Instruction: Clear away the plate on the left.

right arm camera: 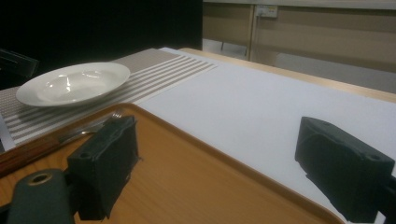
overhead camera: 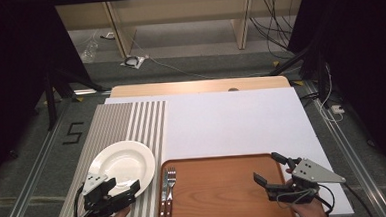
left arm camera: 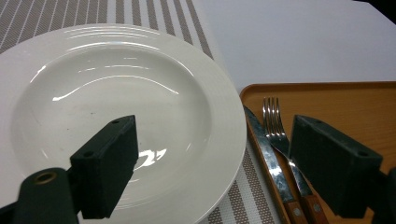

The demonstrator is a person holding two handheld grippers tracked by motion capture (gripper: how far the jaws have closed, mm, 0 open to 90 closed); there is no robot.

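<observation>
- the left gripper (overhead camera: pixel 122 185) is held at the near left of the tabletop (overhead camera: pixel 231 121), its jaws spread open and empty, just over the near rim of the white plate (overhead camera: pixel 121 163).
- in the left gripper view, one jaw is seen above the plate's bowl and the other above the tray's left edge.
- the plate is set on a striped placemat (overhead camera: pixel 126 122), just left of the tray.
- a wooden tray (overhead camera: pixel 220 187) is laid at the near middle of the tabletop.
- a knife (overhead camera: pixel 163 190) and a fork (overhead camera: pixel 170 185), both with wooden handles, are laid side by side along the tray's left edge, handles toward the person.
- the right gripper (overhead camera: pixel 269 170) is held above the tray's right part, its jaws wide open with nothing between them.
</observation>
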